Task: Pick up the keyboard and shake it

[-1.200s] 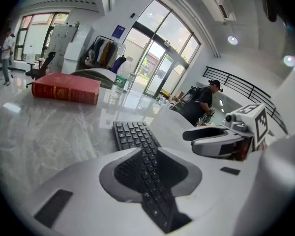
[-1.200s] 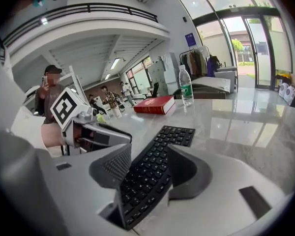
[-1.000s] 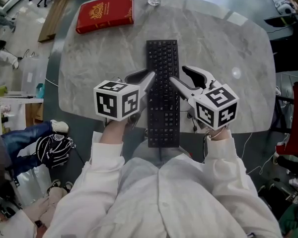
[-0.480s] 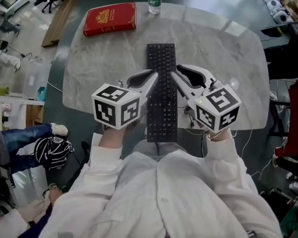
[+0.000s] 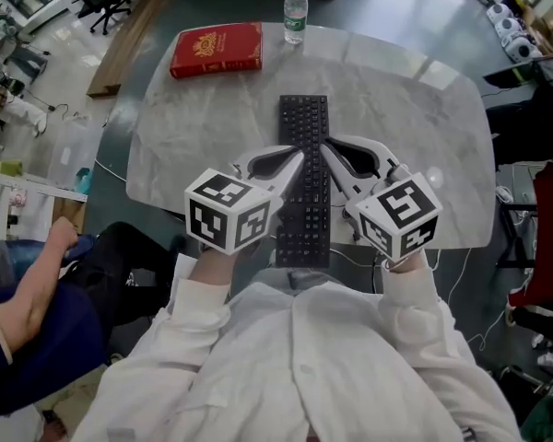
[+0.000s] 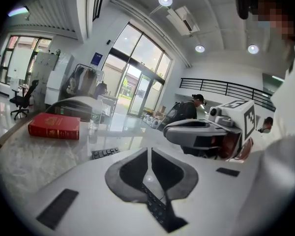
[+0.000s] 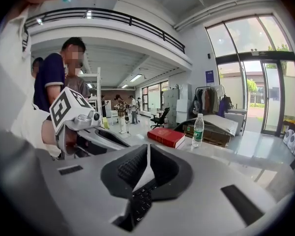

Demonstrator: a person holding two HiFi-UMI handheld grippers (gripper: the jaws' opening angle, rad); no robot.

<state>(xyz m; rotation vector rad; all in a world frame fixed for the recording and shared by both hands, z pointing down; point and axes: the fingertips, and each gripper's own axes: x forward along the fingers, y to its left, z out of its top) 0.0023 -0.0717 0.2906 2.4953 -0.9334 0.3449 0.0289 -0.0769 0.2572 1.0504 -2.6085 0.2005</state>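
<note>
Keyboard (image 5: 304,122): being held lengthwise over the marble table (image 5: 424,109), clamped on both long edges near mid-length; its near end is being carried out past the table's near rim, in front of the person's white sleeves (image 5: 203,311); whether its far end is clear of the tabletop cannot be told
Left gripper (image 5: 298,158): being pressed onto the keyboard's left edge, jaws drawn almost together, a strip of keys being shown in the slit between them in the left gripper view
Right gripper (image 5: 324,151): being pressed onto the keyboard's right edge, jaws likewise nearly together with keys between them
Change in jaws: both pairs have just been closing; a second ago the right jaws were being held wide beside the keyboard's edge and the left ones partly apart, and now both are being squeezed onto it
Change in view: the red book (image 5: 217,49) and the water bottle (image 5: 296,12) at the table's far side are being shown lower in the head view than before, the bottle now whole
Change at left: another person's arm (image 5: 37,284) in a dark sleeve is being seen where a black-and-white bag was lying earlier
</note>
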